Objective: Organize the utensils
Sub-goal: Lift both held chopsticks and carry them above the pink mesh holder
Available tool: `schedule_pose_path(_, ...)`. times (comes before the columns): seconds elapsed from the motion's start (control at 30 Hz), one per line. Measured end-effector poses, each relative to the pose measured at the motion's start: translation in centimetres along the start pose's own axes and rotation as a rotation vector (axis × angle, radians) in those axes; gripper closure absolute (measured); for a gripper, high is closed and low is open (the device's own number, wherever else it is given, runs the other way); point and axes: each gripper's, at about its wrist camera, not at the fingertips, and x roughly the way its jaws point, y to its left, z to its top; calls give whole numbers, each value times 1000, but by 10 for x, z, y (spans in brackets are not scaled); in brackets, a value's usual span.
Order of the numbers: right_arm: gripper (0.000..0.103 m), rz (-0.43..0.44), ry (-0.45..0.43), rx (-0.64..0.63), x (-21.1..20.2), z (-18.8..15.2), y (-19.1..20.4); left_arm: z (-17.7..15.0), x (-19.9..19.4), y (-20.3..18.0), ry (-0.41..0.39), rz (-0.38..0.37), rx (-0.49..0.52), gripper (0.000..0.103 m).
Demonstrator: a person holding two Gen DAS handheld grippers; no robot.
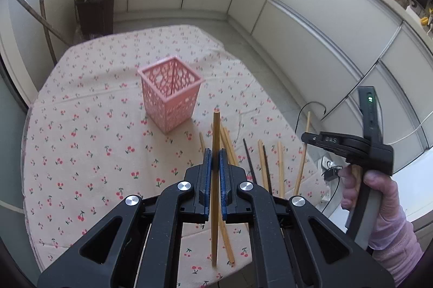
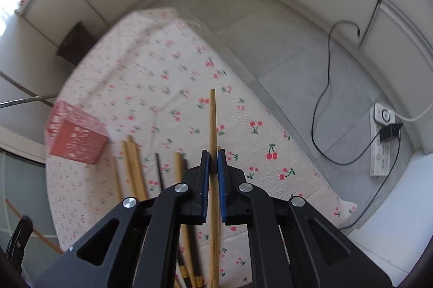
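Observation:
A pink lattice utensil basket (image 1: 171,93) stands upright on the cherry-print tablecloth (image 1: 89,141). My left gripper (image 1: 215,160) is shut on a wooden chopstick (image 1: 215,130) and holds it above the cloth, nearer than the basket. Several wooden and dark chopsticks (image 1: 266,166) lie loose on the cloth to its right. My right gripper (image 2: 213,162) is shut on another wooden chopstick (image 2: 212,120), held above the cloth's right part. The basket (image 2: 77,136) sits to its far left, with loose chopsticks (image 2: 135,166) between. The right gripper's body (image 1: 349,144) also shows in the left wrist view, at the right.
A dark bin (image 1: 96,13) stands on the floor beyond the table. White cabinets (image 1: 311,25) run along the right. A power strip (image 2: 383,141) with black cables lies on the floor right of the table. The table edge (image 2: 346,206) is close to my right gripper.

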Motion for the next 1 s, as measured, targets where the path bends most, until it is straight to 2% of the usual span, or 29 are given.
schedule_pose_path(0.2,97,93,-177,-88,-77,-6,13,3,-37,-6,-91,4,-2,98)
schedule_pose_path(0.4,97,184,-304,-66,-128,4,20,17,-69,-7,-196,34,-34,98)
schedule_pose_path(0.67,97,290,-366,7,-155,54,35,70,-96,1,-315,72,-99,98)
schedule_pose_path(0.87,97,375,-408,-8,-169,87,67,108,-111,9,-400,99,-121,98)
schedule_pose_path(1.0,97,409,-405,-31,-167,98,92,130,-104,15,-429,136,-134,98)
